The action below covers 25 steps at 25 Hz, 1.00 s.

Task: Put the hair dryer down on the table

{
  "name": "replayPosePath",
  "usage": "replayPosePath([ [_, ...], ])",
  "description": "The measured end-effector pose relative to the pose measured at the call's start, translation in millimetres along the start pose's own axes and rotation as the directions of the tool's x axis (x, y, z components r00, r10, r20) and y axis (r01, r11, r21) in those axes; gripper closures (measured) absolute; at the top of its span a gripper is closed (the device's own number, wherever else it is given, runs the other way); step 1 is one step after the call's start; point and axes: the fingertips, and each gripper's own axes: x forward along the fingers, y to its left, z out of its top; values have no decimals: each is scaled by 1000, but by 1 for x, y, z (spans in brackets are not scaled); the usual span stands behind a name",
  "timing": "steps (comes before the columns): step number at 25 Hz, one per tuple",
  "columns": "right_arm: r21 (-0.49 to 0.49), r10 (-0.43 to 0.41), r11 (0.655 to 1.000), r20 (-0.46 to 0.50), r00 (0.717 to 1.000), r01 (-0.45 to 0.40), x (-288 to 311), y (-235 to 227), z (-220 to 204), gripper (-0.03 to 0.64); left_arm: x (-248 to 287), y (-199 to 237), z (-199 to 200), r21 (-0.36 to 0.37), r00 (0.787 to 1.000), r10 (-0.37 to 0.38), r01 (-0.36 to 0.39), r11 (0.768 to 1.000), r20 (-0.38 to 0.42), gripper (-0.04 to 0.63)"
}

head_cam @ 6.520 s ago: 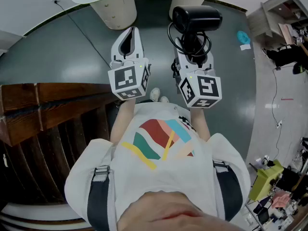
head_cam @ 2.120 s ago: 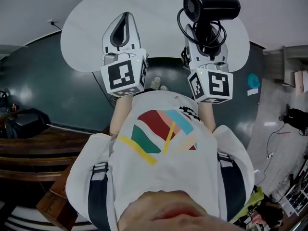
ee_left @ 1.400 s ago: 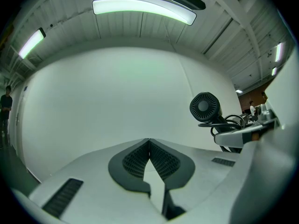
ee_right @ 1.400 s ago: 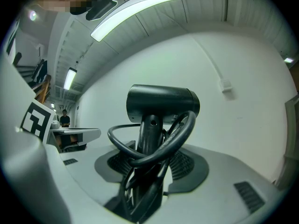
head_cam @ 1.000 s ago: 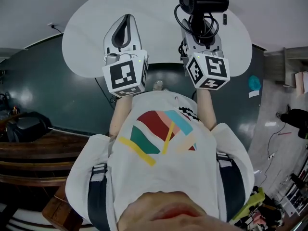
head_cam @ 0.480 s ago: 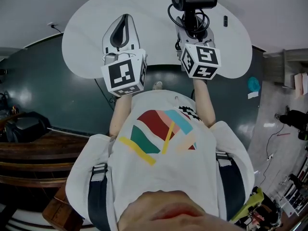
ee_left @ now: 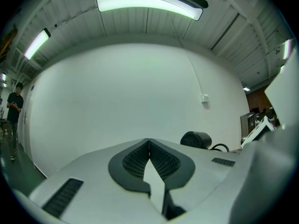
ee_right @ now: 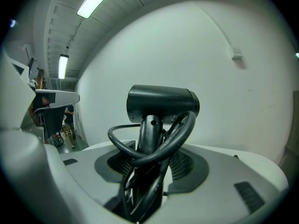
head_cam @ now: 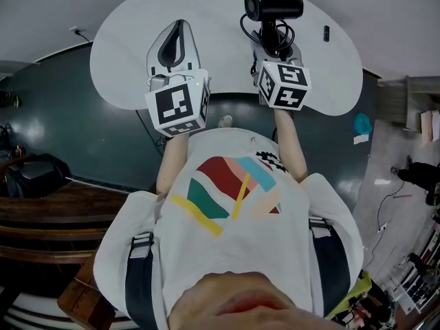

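The black hair dryer (head_cam: 273, 5) stands upright in my right gripper (head_cam: 275, 38), over the far right part of the white round table (head_cam: 220, 67). The right gripper view shows the jaws shut on the handle of the hair dryer (ee_right: 163, 104), with the black cord looped around the handle between the right gripper (ee_right: 145, 164) jaws. My left gripper (head_cam: 179, 25) hovers over the table's left half, shut and empty. In the left gripper view the left gripper (ee_left: 149, 143) pads meet, and the hair dryer (ee_left: 196, 139) shows to its right.
A small dark object (head_cam: 326, 33) lies on the table at the far right. Dark floor surrounds the table. Wooden furniture (head_cam: 41, 225) and a black bag (head_cam: 31, 174) are at the left. A teal item (head_cam: 361, 124) lies on the floor at the right.
My right gripper has carried the hair dryer a little left and farther out over the table. The left gripper has stayed in place.
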Motion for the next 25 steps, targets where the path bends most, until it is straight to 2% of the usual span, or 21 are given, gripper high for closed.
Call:
replayPosePath([
  [14,-7,-7,1000,-76,997,6,19,-3,-20,397,5,-1,-6,0,1000,-7,7,1000,-23,580],
  [25,-9,-19,1000,-158,987,17,35,-16,-51,397,17,-4,-17,0,999,-2,2,1000,-45,580],
])
